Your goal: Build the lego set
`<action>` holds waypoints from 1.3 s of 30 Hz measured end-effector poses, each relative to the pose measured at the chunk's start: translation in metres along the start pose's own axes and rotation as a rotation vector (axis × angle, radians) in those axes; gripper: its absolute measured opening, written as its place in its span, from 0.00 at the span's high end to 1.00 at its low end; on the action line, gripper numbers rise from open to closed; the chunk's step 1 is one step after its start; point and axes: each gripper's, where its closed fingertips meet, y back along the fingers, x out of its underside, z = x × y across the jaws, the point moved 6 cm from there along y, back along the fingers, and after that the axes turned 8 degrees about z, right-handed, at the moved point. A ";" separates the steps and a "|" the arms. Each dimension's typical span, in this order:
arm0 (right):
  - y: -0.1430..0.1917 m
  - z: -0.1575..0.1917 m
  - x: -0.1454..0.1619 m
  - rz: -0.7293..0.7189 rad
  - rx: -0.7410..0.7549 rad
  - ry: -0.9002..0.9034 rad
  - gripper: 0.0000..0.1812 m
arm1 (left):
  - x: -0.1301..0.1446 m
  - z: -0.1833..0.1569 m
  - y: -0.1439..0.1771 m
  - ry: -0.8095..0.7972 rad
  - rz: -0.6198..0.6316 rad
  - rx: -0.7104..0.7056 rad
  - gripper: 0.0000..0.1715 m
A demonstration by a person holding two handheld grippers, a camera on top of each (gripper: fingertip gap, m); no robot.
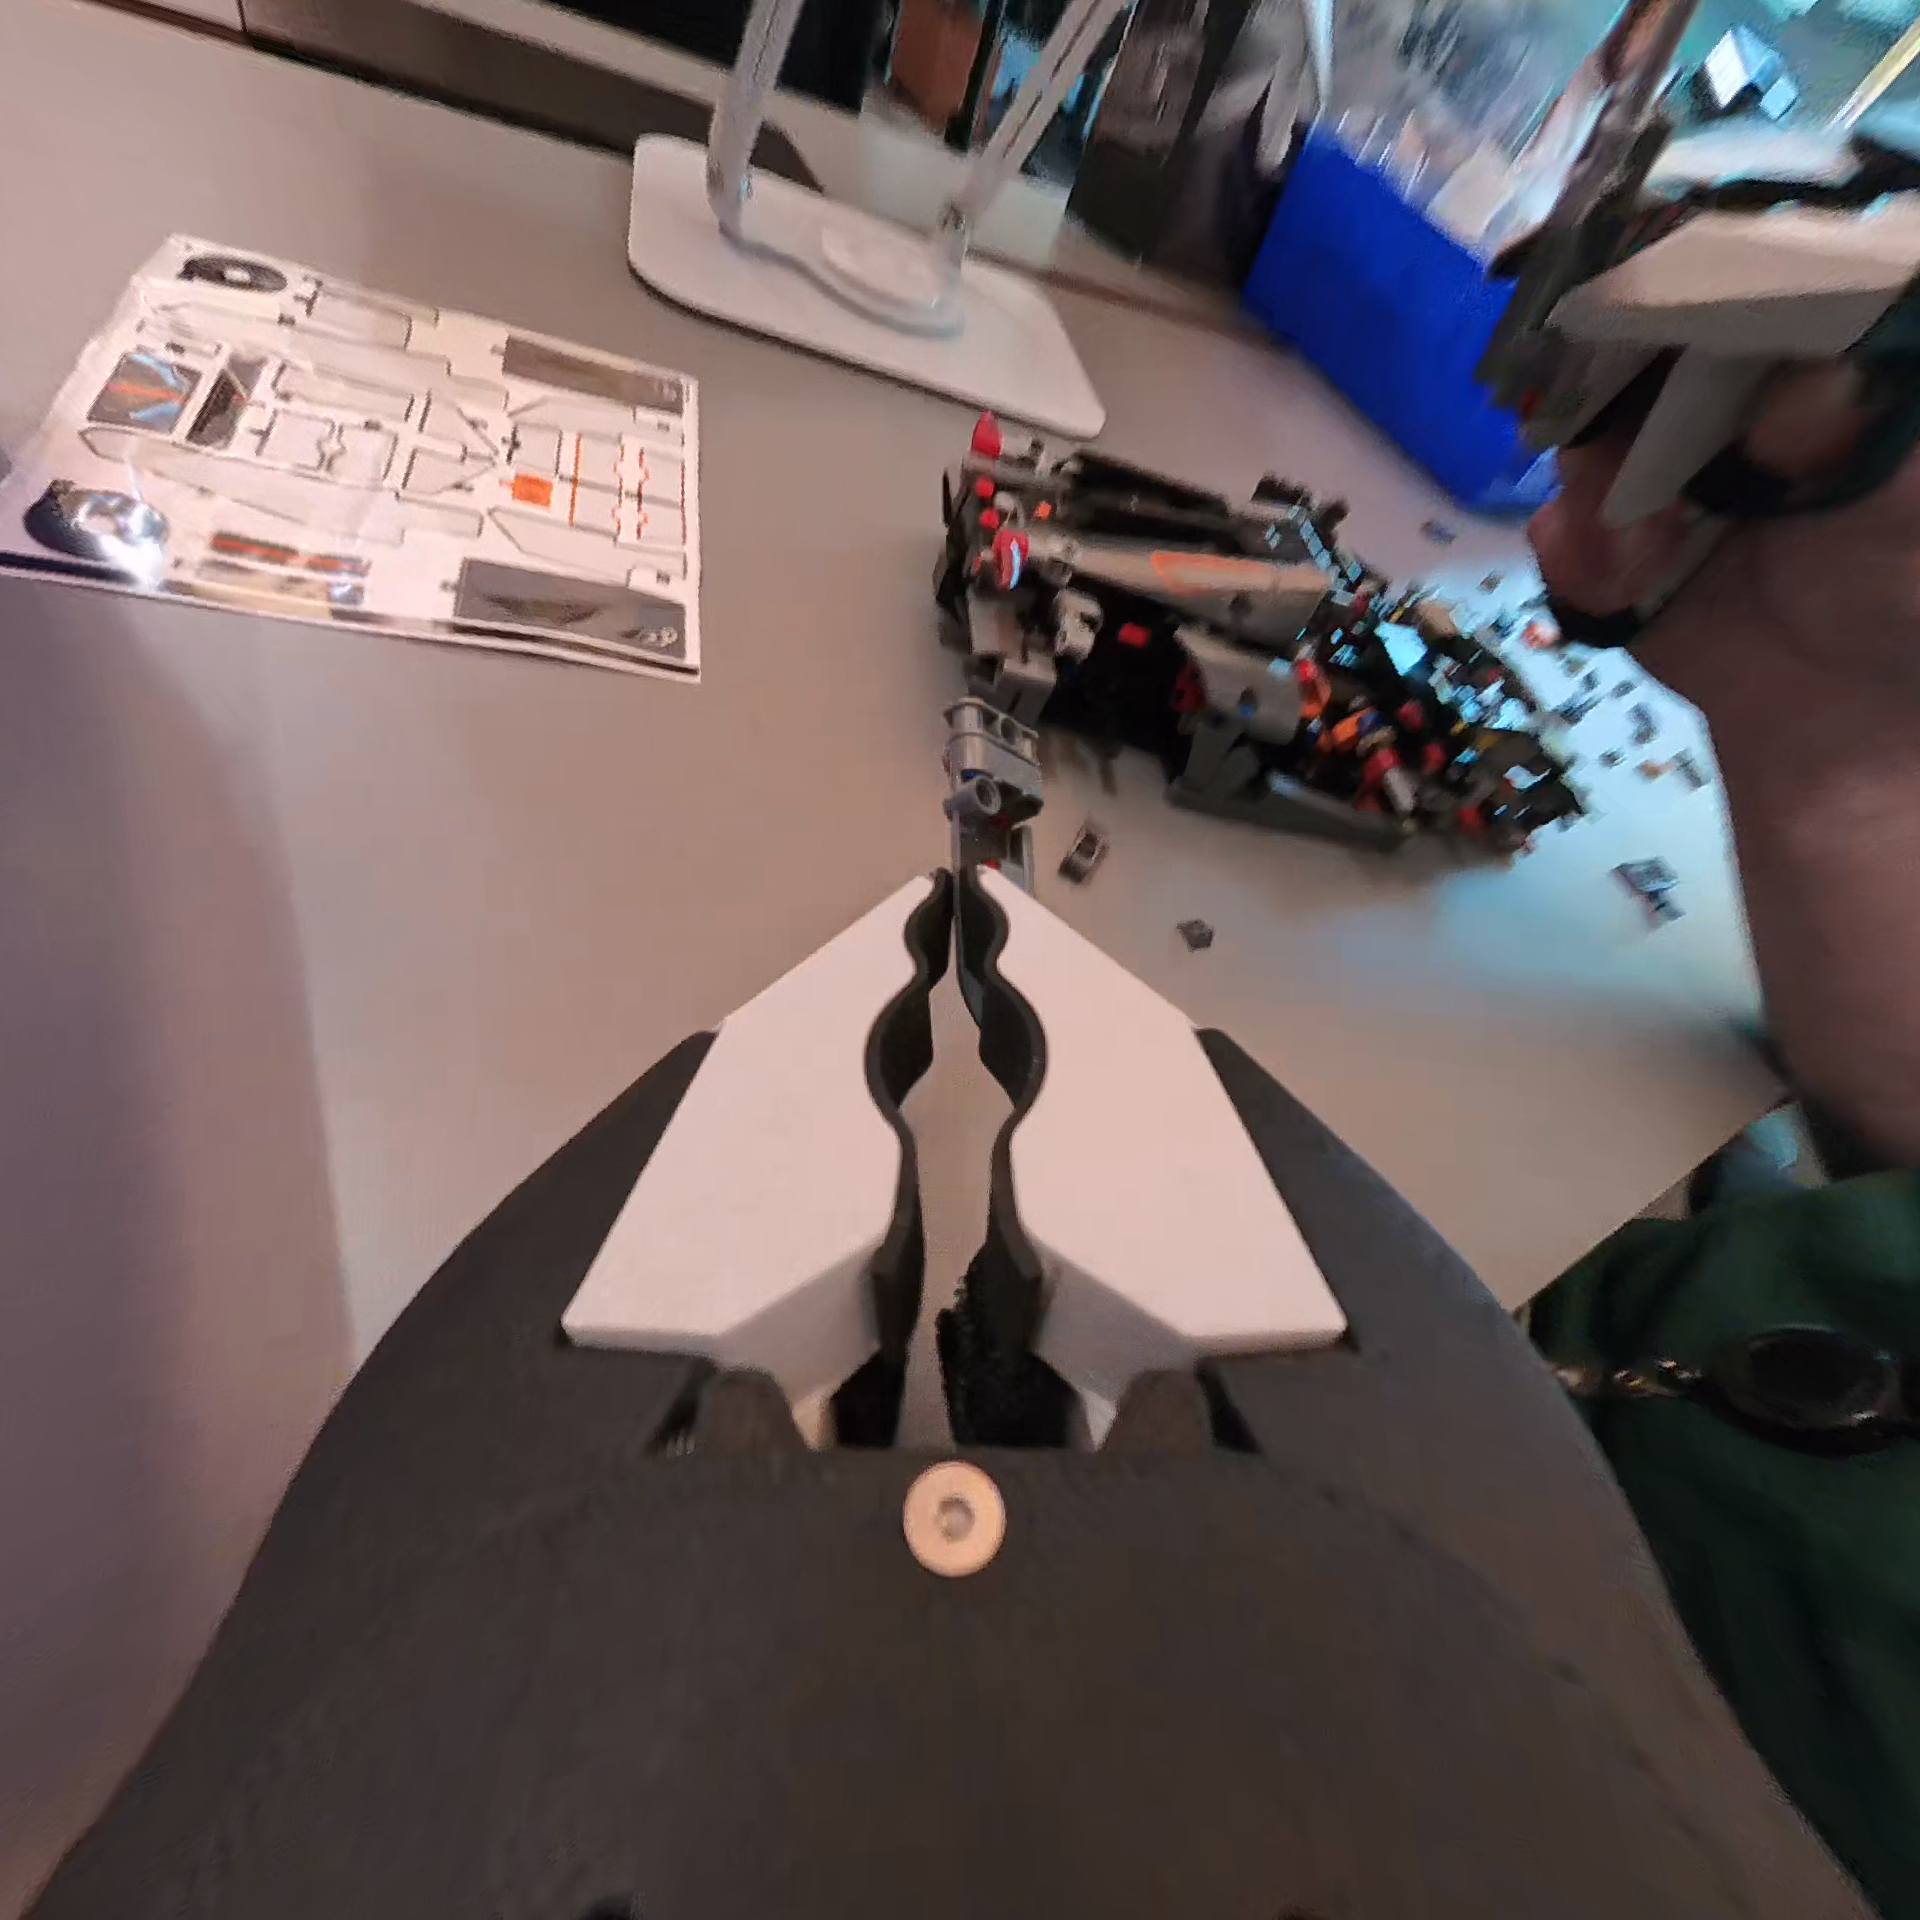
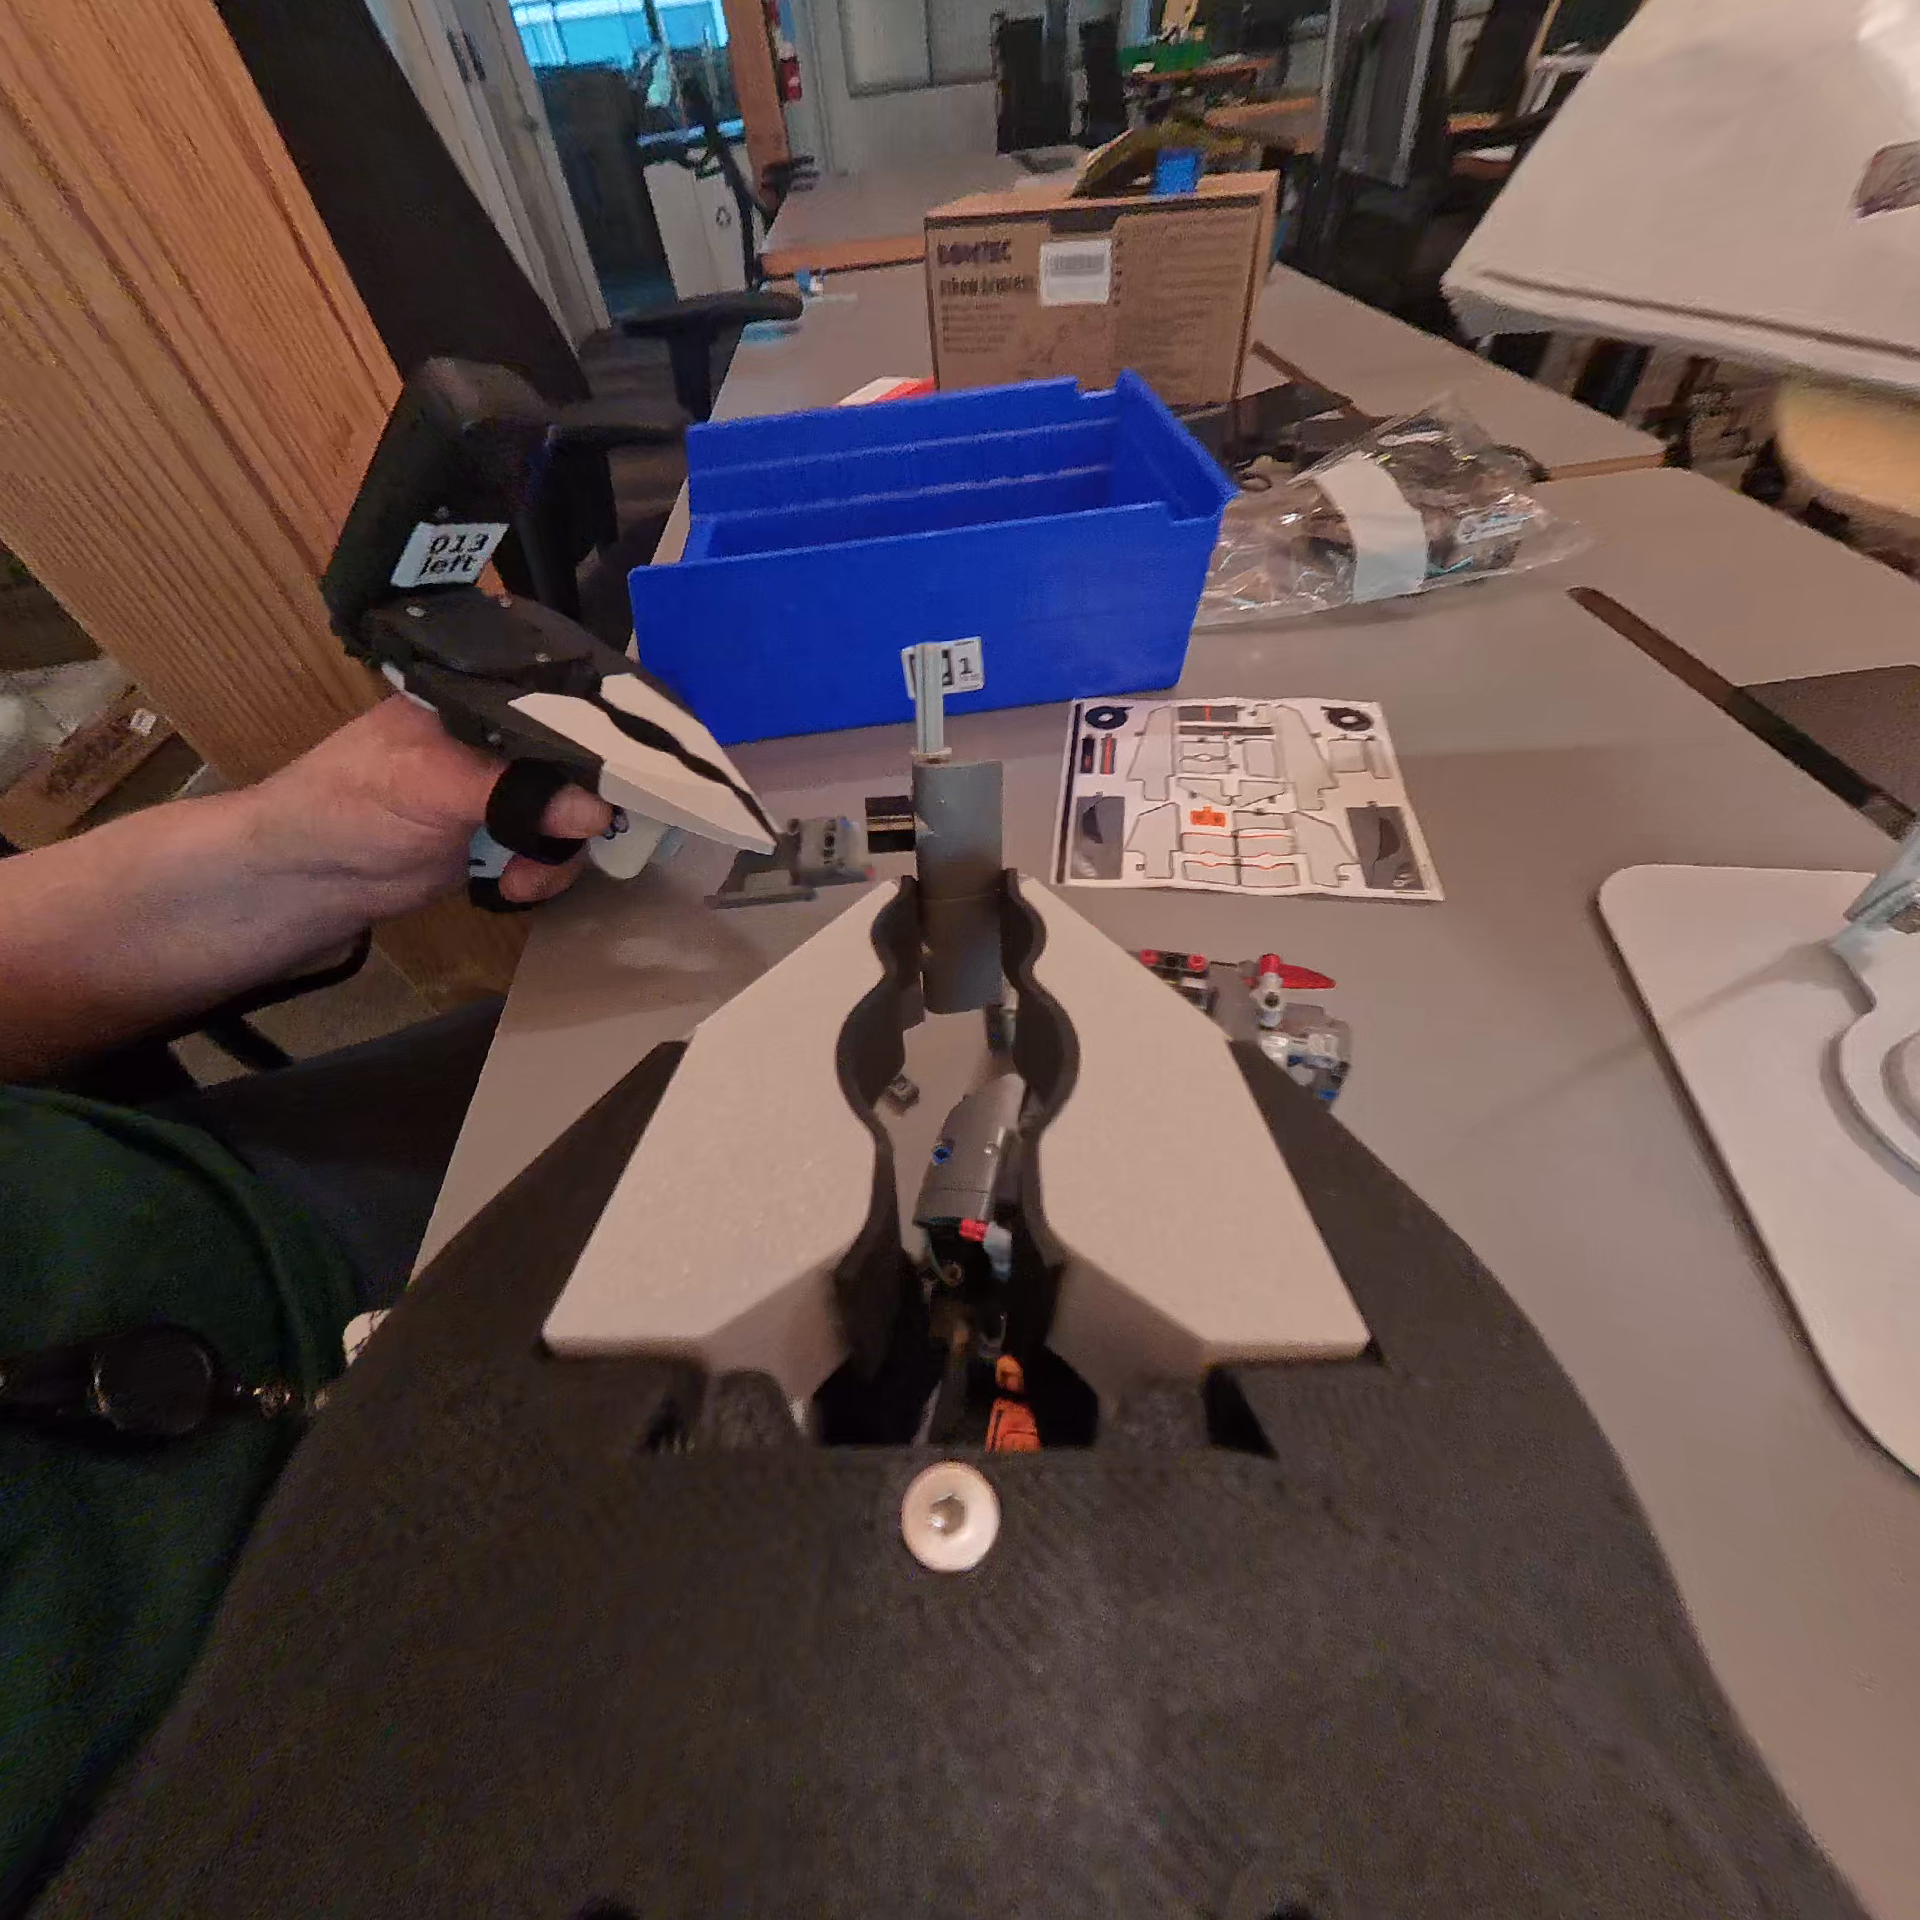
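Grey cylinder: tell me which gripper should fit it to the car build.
Right, likely. The right gripper is shut on the grey cylinder, with the car build directly below it. The left gripper is off to the side, shut on a small grey assembly.

Grey table point(image 1: 436, 831) carries all items. Sticker sheet point(image 1: 384, 457) lies flat at upper left of the left wrist view. White stand base point(image 1: 997, 343) sits at top centre, just beyond the sheet. Partly built lego model point(image 1: 1247, 644) rests right of centre, with loose pieces point(image 1: 1652, 883) scattered at its right and near side. Blue bin point(image 2: 914, 561) stands at upper centre of the right wrist view, just beside the sheet's far edge. Clear bag point(image 2: 1392, 520) lies right of the bin. Cardboard box point(image 2: 1101, 281) stands behind the bin.
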 end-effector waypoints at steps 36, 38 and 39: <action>0.069 -0.052 0.016 -0.195 -0.005 -0.282 0.93 | -0.080 -0.029 -0.043 0.084 -0.386 0.427 1.00; 0.050 -0.039 0.011 -0.167 -0.070 -0.281 0.93 | -0.086 -0.033 -0.043 0.055 -0.420 0.399 1.00; 0.041 -0.032 0.007 -0.157 -0.107 -0.281 0.93 | -0.090 -0.035 -0.043 0.027 -0.428 0.372 1.00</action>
